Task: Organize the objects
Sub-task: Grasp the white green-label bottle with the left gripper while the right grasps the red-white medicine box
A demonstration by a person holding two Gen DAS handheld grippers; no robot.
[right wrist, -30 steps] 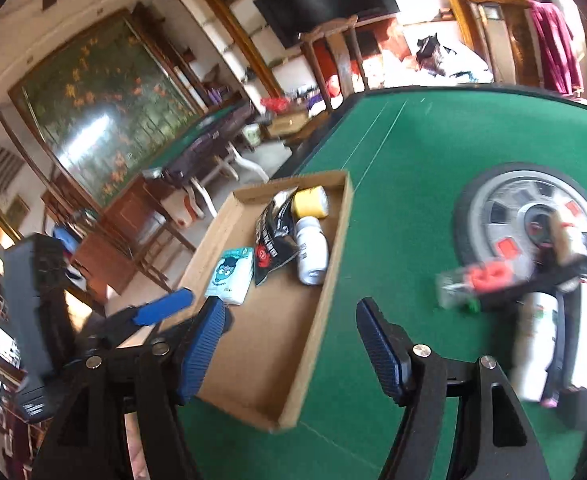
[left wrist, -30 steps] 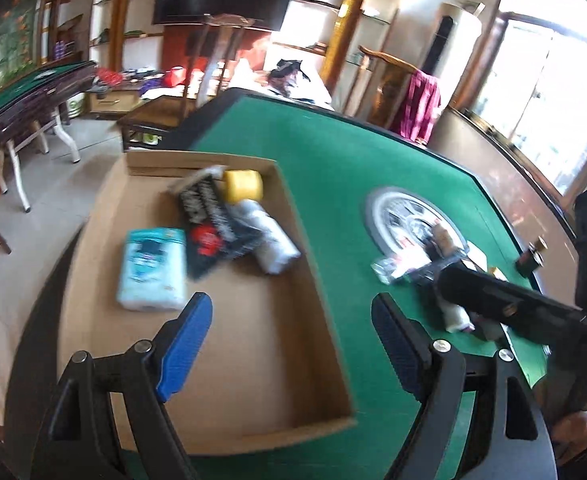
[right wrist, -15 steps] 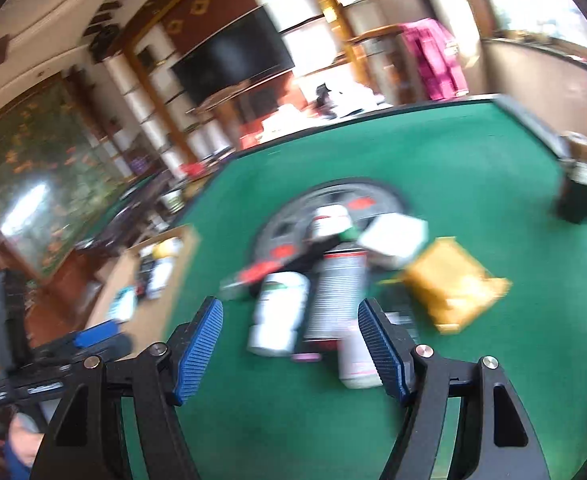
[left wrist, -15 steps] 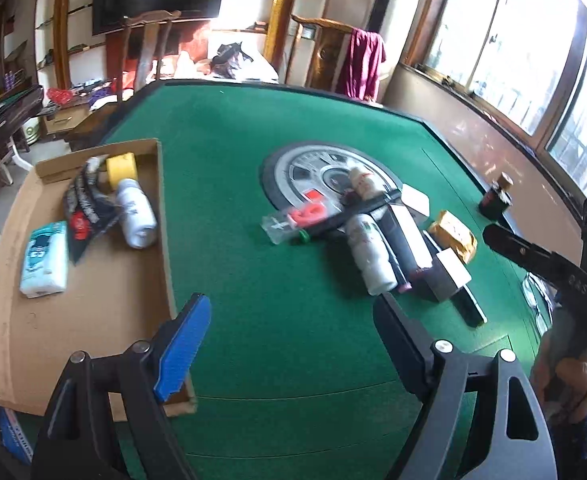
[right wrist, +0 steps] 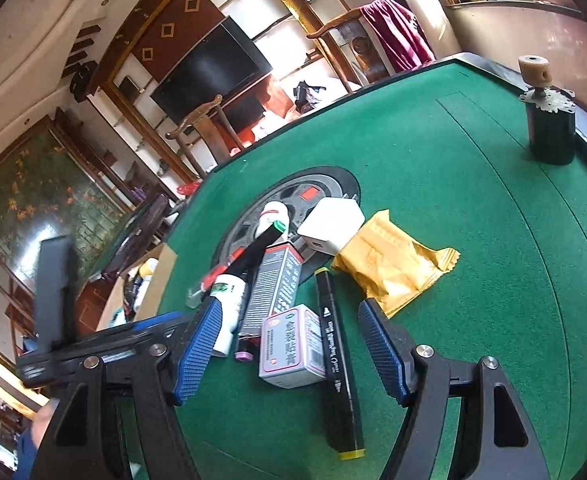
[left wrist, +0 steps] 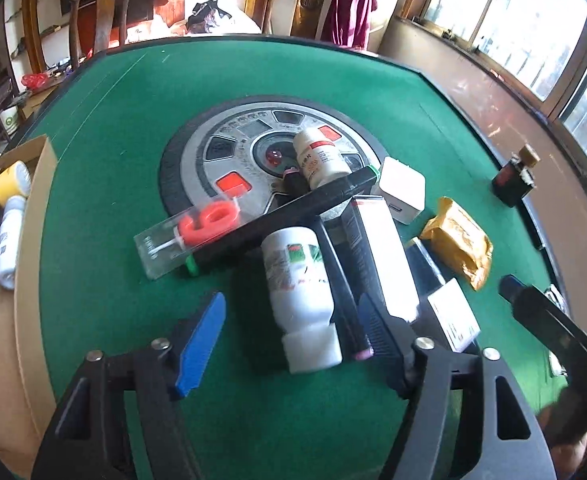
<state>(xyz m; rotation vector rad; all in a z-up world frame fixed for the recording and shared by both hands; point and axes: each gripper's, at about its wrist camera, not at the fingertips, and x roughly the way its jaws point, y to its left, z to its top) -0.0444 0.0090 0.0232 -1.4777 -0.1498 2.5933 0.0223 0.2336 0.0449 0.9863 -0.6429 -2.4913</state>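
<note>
Your left hand-held gripper (left wrist: pixel 289 336) sits low in its frame with the pads spread around the white bottle (left wrist: pixel 299 280). Its jaws have just been closing, but neither pad presses the bottle yet, so nothing is held. The bottle lies on its side at lower centre, cap towards you, with a long black marker (left wrist: pixel 281 216) across its far end and a grey box (left wrist: pixel 381 256) touching its right side.

Your right hand-held gripper (right wrist: pixel 289 348) is also spread and empty, hovering over a small labelled box (right wrist: pixel 289 348) and a second marker (right wrist: pixel 339 356) at lower centre of its view. The yellow packet (right wrist: pixel 393 264) lies just beside its right pad.

The tray (left wrist: pixel 33 240) for sorted things is at the left edge of the left view.

Risks, as I judge them:
- If you lift the bottle straight up, the marker resting across it may roll off and scatter the pile.
- The right pad of the left gripper is close to the grey box; closing may pinch both.
- A round bottle may slip or twist if caught off-centre.
- The two grippers work close together on the counter (left wrist: pixel 133 120) and may collide.
</note>
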